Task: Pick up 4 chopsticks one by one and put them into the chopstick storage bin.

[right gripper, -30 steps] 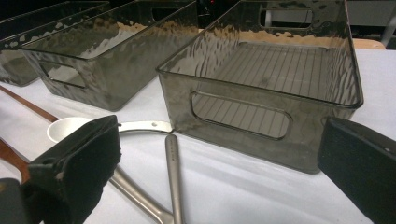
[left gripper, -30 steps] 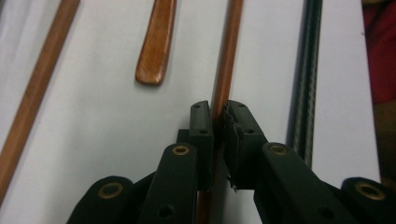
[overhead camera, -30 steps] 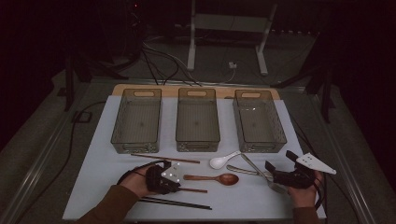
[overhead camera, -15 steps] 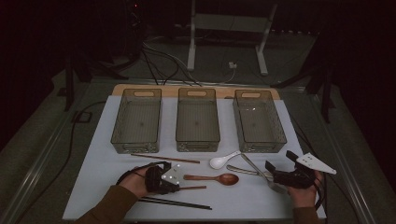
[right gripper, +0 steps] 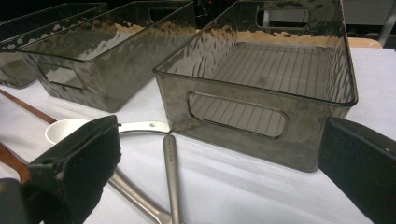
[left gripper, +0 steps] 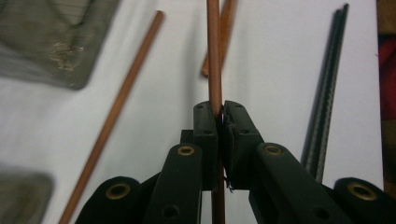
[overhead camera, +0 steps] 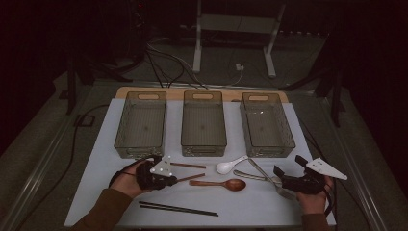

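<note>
Left claw (left gripper: pixel 219 112) clamped on one brown chopstick (left gripper: pixel 214 51), right claw (right gripper: pixel 219 154) wide open, three bins (overhead camera: pixel 203 124)

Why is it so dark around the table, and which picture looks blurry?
High view: light falls on the white table, the room behind is black. Left gripper view: the fingers look soft and close, gripping the brown chopstick. Right gripper view: glare ripples on the bin.

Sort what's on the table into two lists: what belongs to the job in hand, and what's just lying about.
In hand:
- left gripper, fingers shut on a brown chopstick
- its loose partner chopstick
- three clear bins

Lying about:
- black chopsticks
- wooden spoon
- white spoon
- metal cutlery
</note>
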`<state>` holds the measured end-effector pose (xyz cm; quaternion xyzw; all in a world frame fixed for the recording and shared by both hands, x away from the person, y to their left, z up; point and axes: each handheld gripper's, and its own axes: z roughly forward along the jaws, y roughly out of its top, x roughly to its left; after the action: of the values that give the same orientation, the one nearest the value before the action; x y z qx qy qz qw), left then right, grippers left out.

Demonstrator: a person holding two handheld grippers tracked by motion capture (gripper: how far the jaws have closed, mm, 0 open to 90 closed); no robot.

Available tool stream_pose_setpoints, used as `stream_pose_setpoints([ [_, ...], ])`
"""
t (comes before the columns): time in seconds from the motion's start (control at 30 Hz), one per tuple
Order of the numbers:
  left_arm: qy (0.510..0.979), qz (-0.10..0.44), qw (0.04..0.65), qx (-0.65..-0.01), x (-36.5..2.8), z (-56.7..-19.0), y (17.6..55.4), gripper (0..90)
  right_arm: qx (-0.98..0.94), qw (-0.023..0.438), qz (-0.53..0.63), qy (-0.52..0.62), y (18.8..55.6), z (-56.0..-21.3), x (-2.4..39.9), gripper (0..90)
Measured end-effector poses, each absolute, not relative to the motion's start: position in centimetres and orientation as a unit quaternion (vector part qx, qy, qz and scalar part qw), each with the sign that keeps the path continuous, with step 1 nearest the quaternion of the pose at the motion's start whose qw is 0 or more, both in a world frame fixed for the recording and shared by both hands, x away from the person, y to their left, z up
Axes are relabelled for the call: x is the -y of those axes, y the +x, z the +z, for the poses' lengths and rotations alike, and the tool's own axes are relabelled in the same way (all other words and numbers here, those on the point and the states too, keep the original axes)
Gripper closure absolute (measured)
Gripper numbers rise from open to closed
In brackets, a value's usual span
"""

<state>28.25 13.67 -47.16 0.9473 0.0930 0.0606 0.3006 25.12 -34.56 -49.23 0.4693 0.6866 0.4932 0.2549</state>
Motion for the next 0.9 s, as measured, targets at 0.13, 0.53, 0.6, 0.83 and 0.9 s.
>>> stream_pose_setpoints([
  [0.13, 0.943, 0.073, 0.305, -0.113, -14.5, -46.2, 28.7, 86.3, -0.686, 0.255, 0.494, 0.47, 25.1, -49.2, 34.6, 0.0],
  [0.53, 0.923, 0.103, 0.325, -0.179, -16.6, -43.5, 30.3, 86.3, -0.685, 0.255, 0.494, 0.47, 25.1, -49.2, 34.6, 0.0],
  [0.6, 0.919, 0.109, 0.33, -0.189, -16.9, -43.1, 30.5, 86.2, -0.685, 0.254, 0.494, 0.47, 25.1, -49.2, 34.6, 0.0],
  [0.83, 0.911, 0.114, 0.331, -0.218, -17.6, -42.3, 31.3, 86.2, -0.686, 0.254, 0.493, 0.47, 25.2, -49.3, 34.6, 0.0],
  [0.9, 0.909, 0.115, 0.331, -0.225, -17.8, -42.1, 31.5, 86.2, -0.686, 0.254, 0.494, 0.471, 25.2, -49.3, 34.6, 0.0],
])
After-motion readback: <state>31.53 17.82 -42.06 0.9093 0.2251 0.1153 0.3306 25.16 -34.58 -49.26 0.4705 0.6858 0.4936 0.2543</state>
